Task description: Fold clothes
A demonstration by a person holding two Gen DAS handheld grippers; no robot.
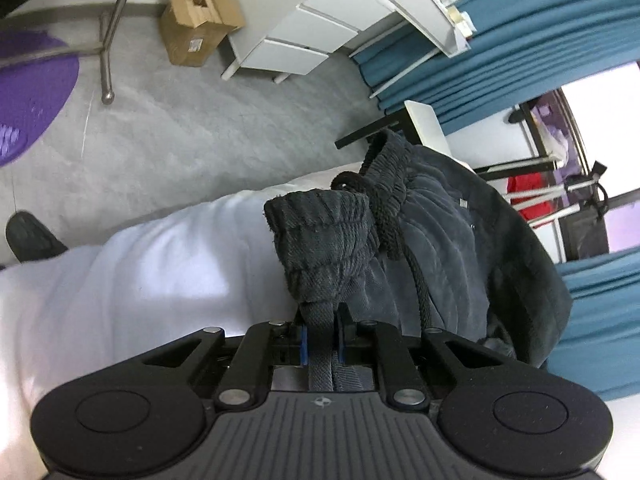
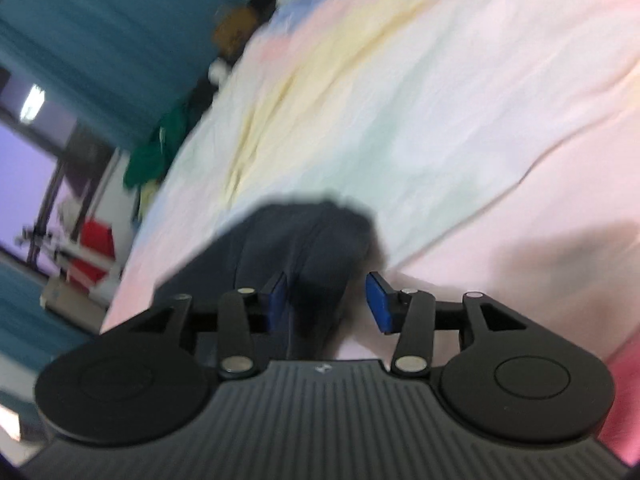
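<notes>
Pinching the ribbed cuff of the dark trousers (image 1: pixel 420 232) in my left gripper (image 1: pixel 321 334), I judge I should keep it taut while the garment lies on the bed (image 1: pixel 140 272). My right gripper (image 2: pixel 326 300) hangs spread over a dark fold on the pastel bedding (image 2: pixel 400 100); it should close squarely on the edge before I carry the fold across

We see dark grey ribbed pants (image 1: pixel 440 232) bunched on the bed (image 1: pixel 140 264), one cuff (image 1: pixel 324 232) lifted off it, black drawstring (image 1: pixel 416 276) trailing across the elastic waistband (image 1: pixel 390 168).
</notes>
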